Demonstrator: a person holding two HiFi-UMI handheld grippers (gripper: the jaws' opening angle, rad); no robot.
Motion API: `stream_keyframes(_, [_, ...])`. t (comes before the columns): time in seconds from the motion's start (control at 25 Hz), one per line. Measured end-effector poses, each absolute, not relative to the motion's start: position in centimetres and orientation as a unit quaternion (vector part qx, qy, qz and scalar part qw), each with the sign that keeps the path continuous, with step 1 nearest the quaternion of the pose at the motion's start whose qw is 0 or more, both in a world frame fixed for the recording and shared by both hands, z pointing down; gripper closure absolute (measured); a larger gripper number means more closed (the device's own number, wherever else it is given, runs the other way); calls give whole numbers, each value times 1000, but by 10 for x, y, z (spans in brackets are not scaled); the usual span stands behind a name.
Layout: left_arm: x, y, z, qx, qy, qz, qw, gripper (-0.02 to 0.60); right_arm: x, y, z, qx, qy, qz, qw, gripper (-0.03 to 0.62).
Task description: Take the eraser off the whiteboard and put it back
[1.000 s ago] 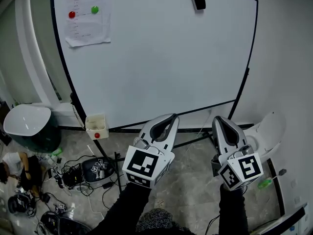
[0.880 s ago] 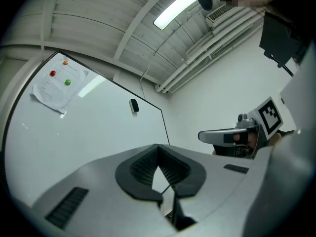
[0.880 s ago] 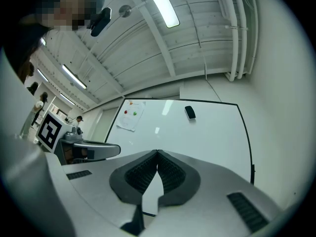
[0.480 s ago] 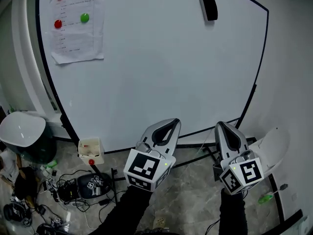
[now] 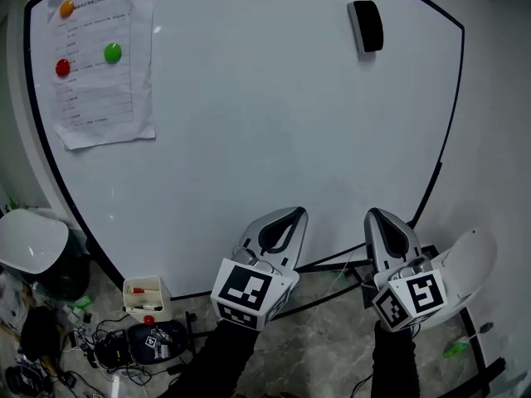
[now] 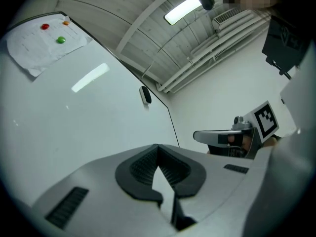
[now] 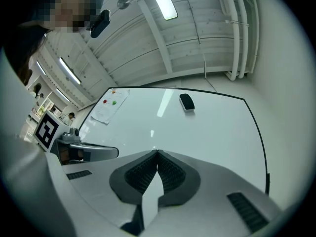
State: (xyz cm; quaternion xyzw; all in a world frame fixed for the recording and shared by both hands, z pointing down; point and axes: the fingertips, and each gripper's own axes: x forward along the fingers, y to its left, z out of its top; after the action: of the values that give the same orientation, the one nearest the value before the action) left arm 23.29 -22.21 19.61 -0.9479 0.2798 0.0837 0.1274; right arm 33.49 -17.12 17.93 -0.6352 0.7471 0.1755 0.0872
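The black eraser [image 5: 366, 26] sticks high on the right side of the whiteboard [image 5: 249, 123]. It also shows as a small dark block in the left gripper view [image 6: 145, 95] and the right gripper view [image 7: 186, 102]. My left gripper [image 5: 286, 215] and right gripper [image 5: 378, 215] hang side by side in front of the board's lower edge, well below the eraser. Both point slightly upward at the board. In each gripper view the ribbed pads meet at the tip, left gripper [image 6: 157, 146] and right gripper [image 7: 157, 152], with nothing between them.
A paper sheet [image 5: 99, 65] with red, green and orange magnets hangs at the board's upper left. A small white marker box [image 5: 143, 297], cables and gear [image 5: 124, 347] lie on the floor at lower left. A white-lidded bin [image 5: 29, 243] stands left, a white seat [image 5: 465, 264] right.
Both grippers and the head have moved closer to the whiteboard; the board now fills more of the view. The eraser stays in its place on the board. Both grippers remain shut.
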Motion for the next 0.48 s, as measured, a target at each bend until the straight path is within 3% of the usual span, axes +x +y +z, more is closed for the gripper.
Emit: stream_keyframes(0.48, [264, -271, 176, -949, 266, 87, 143, 575, 361, -218, 164, -649, 732, 184, 92, 585])
